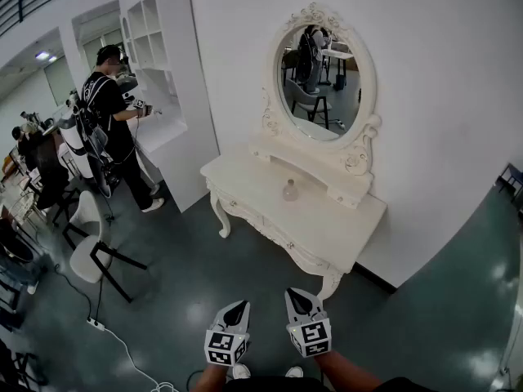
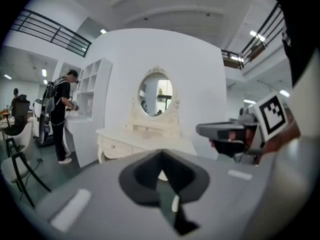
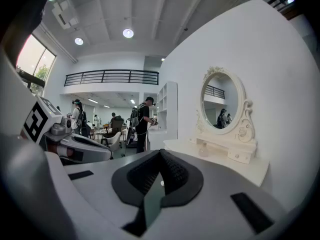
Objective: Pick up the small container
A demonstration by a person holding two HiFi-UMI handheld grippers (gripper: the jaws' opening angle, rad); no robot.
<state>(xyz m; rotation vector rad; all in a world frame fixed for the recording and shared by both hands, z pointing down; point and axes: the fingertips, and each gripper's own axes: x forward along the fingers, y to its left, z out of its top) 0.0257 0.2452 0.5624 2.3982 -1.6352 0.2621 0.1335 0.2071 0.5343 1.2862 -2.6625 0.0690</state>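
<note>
Left gripper (image 2: 161,155) jaws pressed together, nothing between them. Right gripper (image 3: 161,152) the same. Both carry black-and-white square markers (image 1: 309,336). They're over the floor (image 1: 188,284), well short of the desk (image 1: 245,188). Small container (image 1: 290,191) stands mid-desk at the back ledge, under the mirror (image 1: 323,80).

Head cam's up high and well back from the cream carved wooden dressing table with the oval mirror (image 1: 335,223), staring steeply down at it. The left gripper (image 1: 242,304) and right gripper (image 1: 292,292) cams sit lower, roughly level, facing that same table. All three views share it, and each gripper cam catches its neighbour too.
</note>
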